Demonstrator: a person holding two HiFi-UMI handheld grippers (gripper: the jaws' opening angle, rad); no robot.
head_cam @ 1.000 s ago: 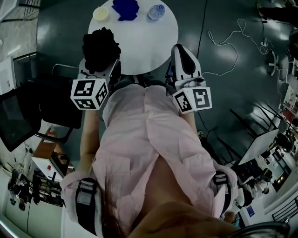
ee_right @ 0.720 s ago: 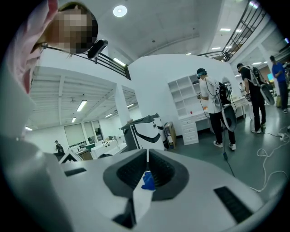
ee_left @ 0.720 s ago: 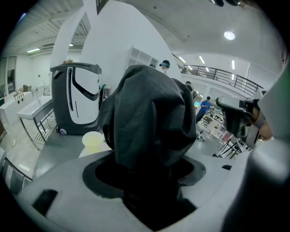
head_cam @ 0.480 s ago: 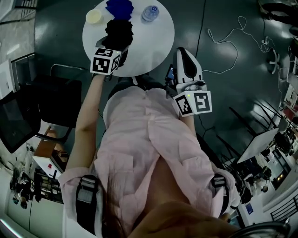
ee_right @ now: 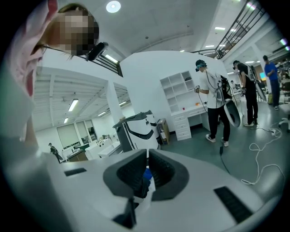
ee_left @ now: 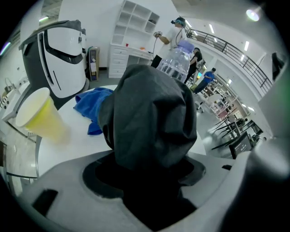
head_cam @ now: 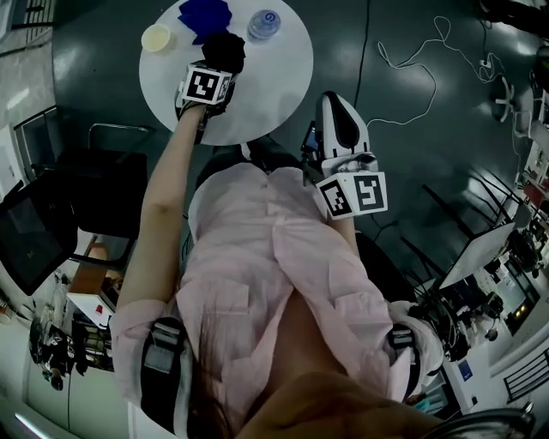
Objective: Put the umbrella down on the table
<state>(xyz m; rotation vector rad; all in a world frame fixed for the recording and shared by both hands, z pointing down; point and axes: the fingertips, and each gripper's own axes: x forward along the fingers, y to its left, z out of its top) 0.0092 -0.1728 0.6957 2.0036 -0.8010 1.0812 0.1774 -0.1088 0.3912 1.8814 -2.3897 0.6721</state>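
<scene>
now the left hand-held gripper (head_cam: pixel 220 67) is seen out over the round white bench (head_cam: pixel 279 81); a second ago it was held back by the torso, at the bench's near edge. the folded black umbrella (ee_left: pixel 152 118) is grasped between its widely set jaws and is carried low over the bench top, just beside the blue cloth (head_cam: pixel 204 13), with the yellow cup (head_cam: pixel 156 37) and the water bottle (head_cam: pixel 263 23) near. contact with the bench cannot be confirmed. the right hand-held gripper (ee_right: pixel 147 174) is kept clenched and empty by the torso, little shifted. judged: the carry is nearly done; the set-down and release are not yet made.
</scene>
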